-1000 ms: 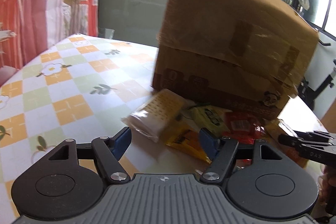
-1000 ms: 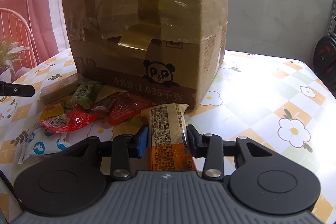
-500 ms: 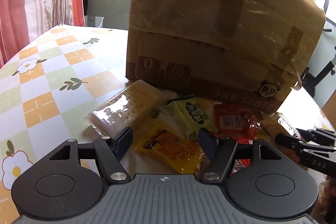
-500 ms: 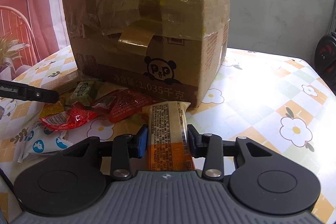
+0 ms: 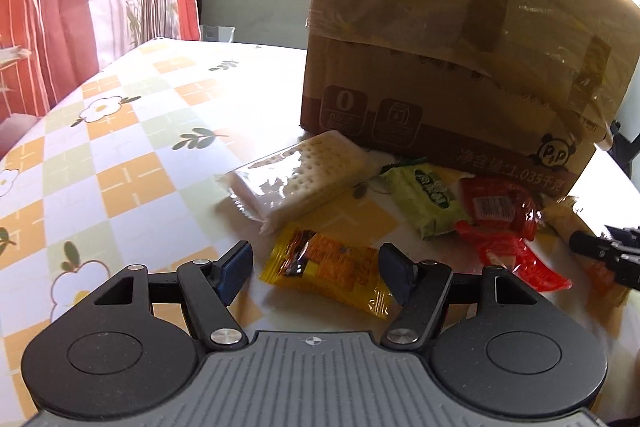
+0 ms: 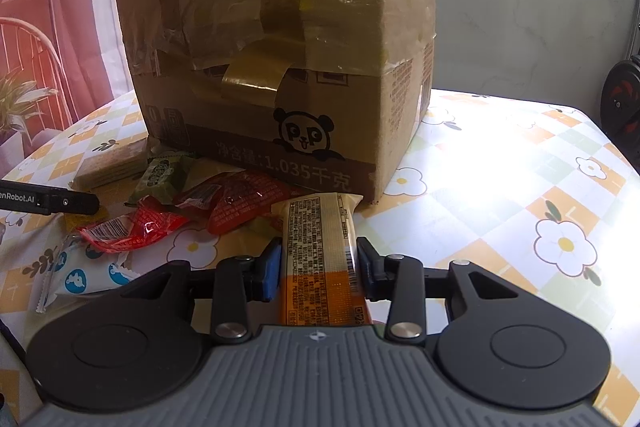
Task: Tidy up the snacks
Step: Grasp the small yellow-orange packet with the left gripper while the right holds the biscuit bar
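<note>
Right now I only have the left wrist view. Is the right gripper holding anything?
Observer: Yes. The right gripper is shut on a long orange-and-cream snack bar, label side up.
Operator: Is the bar touching the box?
Observer: Its far end reaches the foot of the cardboard box, near the corner; contact is unclear.
Operator: Any snack I can't see?
Observer: A white packet with blue rabbit prints lies on the table, nearest the camera, left of the right gripper's fingers.
</note>
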The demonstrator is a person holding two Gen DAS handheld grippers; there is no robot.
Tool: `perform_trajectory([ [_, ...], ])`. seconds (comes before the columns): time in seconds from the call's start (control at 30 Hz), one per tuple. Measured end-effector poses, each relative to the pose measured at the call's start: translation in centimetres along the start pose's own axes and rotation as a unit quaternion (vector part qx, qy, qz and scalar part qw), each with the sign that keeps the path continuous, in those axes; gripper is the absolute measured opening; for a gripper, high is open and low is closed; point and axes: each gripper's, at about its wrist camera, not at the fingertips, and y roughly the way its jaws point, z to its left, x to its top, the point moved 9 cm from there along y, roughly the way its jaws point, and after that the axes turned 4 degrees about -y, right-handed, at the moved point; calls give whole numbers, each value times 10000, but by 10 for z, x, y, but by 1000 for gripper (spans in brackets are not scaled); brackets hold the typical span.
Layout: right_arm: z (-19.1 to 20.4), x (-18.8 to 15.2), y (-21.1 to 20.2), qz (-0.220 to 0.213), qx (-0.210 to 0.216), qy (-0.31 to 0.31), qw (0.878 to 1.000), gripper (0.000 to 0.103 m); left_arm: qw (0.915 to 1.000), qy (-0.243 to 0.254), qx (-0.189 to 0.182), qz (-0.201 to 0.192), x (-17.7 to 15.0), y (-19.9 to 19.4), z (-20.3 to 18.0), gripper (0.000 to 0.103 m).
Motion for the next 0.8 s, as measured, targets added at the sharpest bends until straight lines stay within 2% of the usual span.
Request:
perform_trajectory([
  [0.13,0,0,0,0,1,5,10000,40,9998,-162,67,63,0,-4,9,72],
  [0.2,1,0,-1,0,-1,15,10000,40,9990,-380,107,221,0,-8,15,72],
  [0.37,1,0,-1,2,-2,34,10000,40,9942,-956,-284,402,-6,-20,20,69],
  [0.43,2,0,-2,1,-12,35,10000,40,9945,-918,-328,391,-7,-20,17,52],
  [0.5,2,0,-1,2,-11,33,10000,40,9960,-793,-225,335,-8,-19,14,47],
  [0.8,2,0,-2,-3,-5,63,10000,40,9979,-598,-131,195,-9,-18,10,47],
])
